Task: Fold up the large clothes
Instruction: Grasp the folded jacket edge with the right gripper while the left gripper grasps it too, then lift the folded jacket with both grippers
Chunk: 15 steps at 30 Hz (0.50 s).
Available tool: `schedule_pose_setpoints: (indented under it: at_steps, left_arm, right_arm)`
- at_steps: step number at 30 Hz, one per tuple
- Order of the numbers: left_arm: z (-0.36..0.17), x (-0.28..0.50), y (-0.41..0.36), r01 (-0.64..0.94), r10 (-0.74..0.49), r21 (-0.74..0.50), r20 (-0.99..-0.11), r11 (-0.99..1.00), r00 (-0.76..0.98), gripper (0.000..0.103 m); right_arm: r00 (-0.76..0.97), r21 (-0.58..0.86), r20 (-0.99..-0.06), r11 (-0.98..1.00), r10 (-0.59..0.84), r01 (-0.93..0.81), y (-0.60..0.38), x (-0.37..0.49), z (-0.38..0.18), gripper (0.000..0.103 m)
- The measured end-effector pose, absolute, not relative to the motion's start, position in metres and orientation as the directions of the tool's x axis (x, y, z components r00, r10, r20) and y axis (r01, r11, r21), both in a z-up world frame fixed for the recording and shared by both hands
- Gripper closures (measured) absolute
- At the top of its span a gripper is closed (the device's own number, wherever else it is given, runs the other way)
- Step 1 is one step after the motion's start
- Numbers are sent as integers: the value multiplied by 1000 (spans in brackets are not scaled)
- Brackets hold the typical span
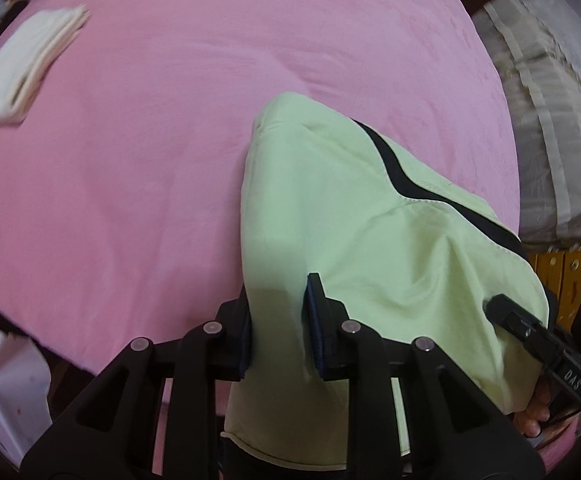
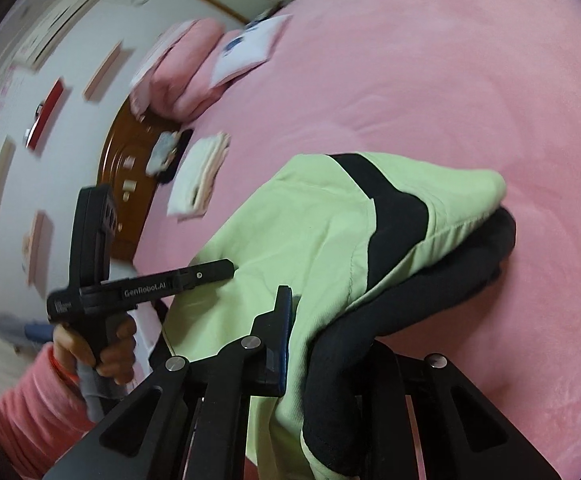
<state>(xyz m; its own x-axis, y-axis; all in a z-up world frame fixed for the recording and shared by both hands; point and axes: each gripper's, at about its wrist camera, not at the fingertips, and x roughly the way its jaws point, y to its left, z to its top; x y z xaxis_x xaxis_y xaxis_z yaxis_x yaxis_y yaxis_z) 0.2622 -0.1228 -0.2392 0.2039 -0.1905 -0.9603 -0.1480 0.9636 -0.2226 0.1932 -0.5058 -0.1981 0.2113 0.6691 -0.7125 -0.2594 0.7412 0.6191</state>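
Note:
A light green garment with black panels (image 1: 330, 216) hangs between my two grippers above a pink bed. In the left wrist view my left gripper (image 1: 278, 300) is shut on the garment's near edge, cloth between its pads. The right gripper shows at the far right of that view (image 1: 530, 332), under the cloth. In the right wrist view the garment (image 2: 290, 232) drapes over my right gripper (image 2: 314, 320), which is shut on it; only its left finger (image 2: 282, 320) shows. The left gripper (image 2: 210, 272) reaches into the cloth from the left.
The pink bedspread (image 1: 170, 120) fills most of both views. A folded white cloth (image 1: 22, 72) lies at its far left, also in the right wrist view (image 2: 198, 176). Pink pillows (image 2: 182, 68) and a wooden headboard (image 2: 126, 168) lie beyond. White bedding (image 1: 550, 120) is at right.

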Motion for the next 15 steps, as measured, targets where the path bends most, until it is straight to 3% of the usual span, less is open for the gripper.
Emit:
schedule_pose_setpoints:
  at_steps: [15]
  left_arm:
    - [-99,161,34,-334,-131,-276,-909,901,397,84]
  right_arm:
    - [275,543,-610,644,743,-538,-291,160,-47,93]
